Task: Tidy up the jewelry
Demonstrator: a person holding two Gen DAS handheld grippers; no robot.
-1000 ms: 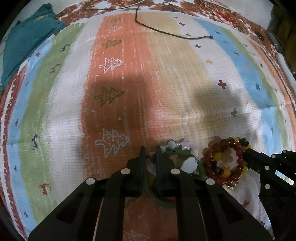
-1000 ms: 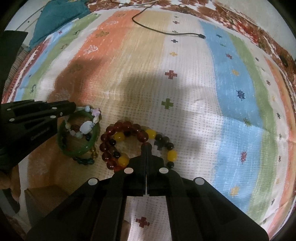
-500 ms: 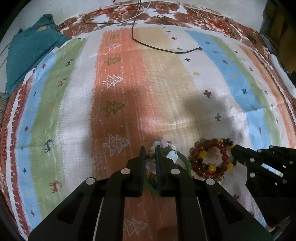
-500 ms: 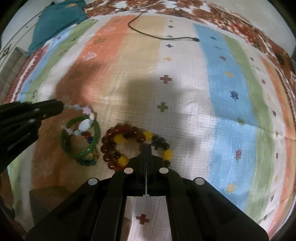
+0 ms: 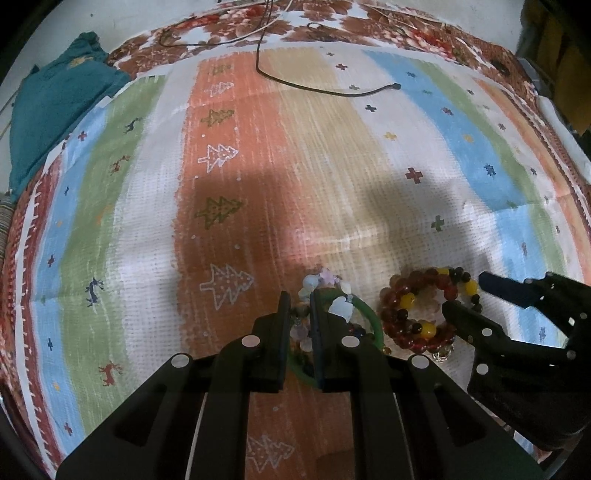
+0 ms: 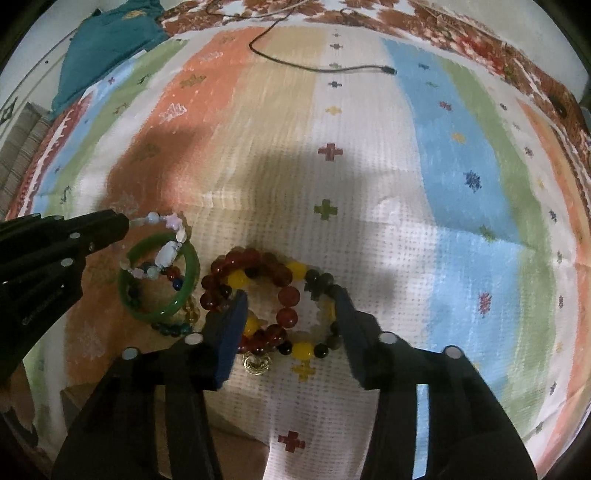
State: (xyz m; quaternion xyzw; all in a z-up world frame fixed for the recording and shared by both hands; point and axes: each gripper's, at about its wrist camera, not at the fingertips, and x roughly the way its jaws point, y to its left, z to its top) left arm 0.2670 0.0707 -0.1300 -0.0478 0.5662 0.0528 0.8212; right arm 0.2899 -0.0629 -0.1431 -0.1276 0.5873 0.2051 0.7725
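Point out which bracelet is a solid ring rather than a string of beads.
The green bangle, lying left of the red and yellow bead bracelets. It is one smooth unbroken hoop; a pastel bead strand lies across it, and everything else is beaded.

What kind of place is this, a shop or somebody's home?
Probably a home, likely a bed or floor spread. The striped cloth with tree and cross motifs lies over a floral cover, a teal garment sits crumpled at one corner, and a loose black cable trails across.

A home setting, likely a bedroom. A striped cloth (image 5: 332,177) with tree and cross patterns lies below the gripper. Beyond it lie a teal garment (image 5: 55,110) and a black cable (image 5: 325,90).
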